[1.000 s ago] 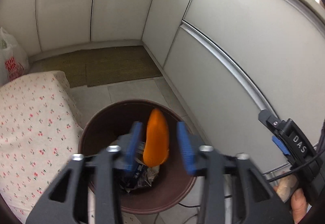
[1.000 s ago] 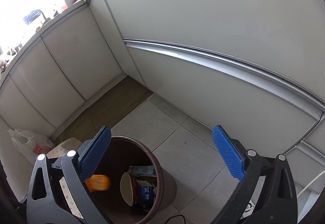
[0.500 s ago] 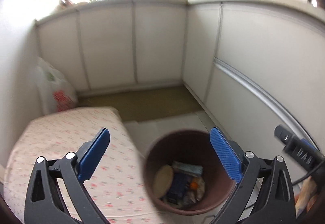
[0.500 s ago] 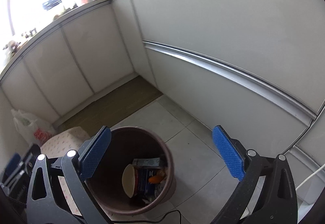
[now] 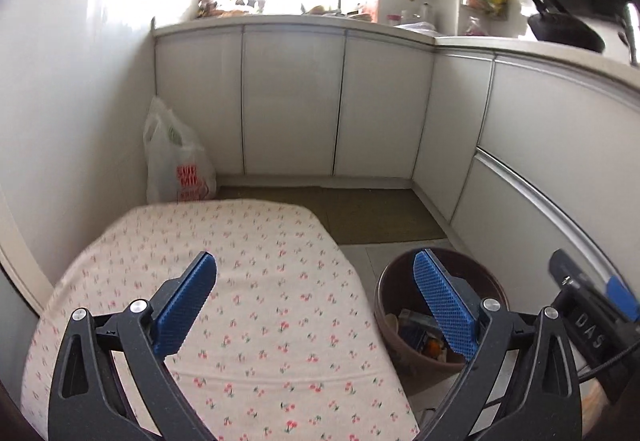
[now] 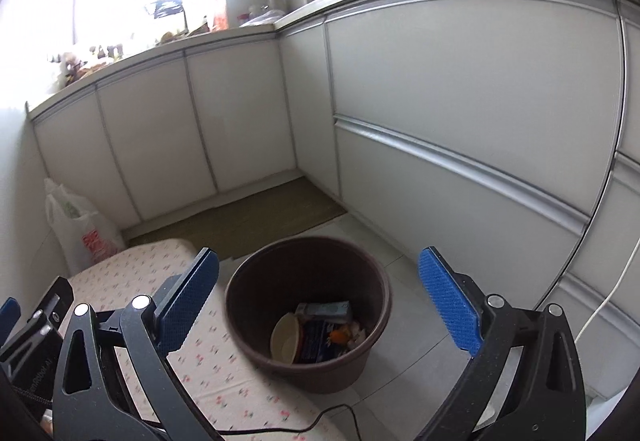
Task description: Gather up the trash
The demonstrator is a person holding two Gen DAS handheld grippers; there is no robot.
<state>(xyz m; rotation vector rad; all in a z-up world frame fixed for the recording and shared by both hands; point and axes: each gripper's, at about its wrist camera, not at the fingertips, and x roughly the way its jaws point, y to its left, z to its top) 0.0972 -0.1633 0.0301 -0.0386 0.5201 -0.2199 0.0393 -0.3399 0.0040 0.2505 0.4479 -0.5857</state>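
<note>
Jaws of both grippers spread wide (nothing held), brown bin upright, mouth up, trash inside

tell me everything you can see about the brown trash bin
The brown trash bin is a round, open-topped tub, plastic by the look, standing upright on the grey floor tiles close beside the cherry-print cloth. Inside lie a pale bowl-like piece, a blue carton, a greyish box and something orange. Neither gripper touches it.

The left gripper points forward and slightly down, its jaws having just opened wide with nothing between them. The right gripper is level with it to the right, tilted alike, jaws spread wide and empty.
</note>
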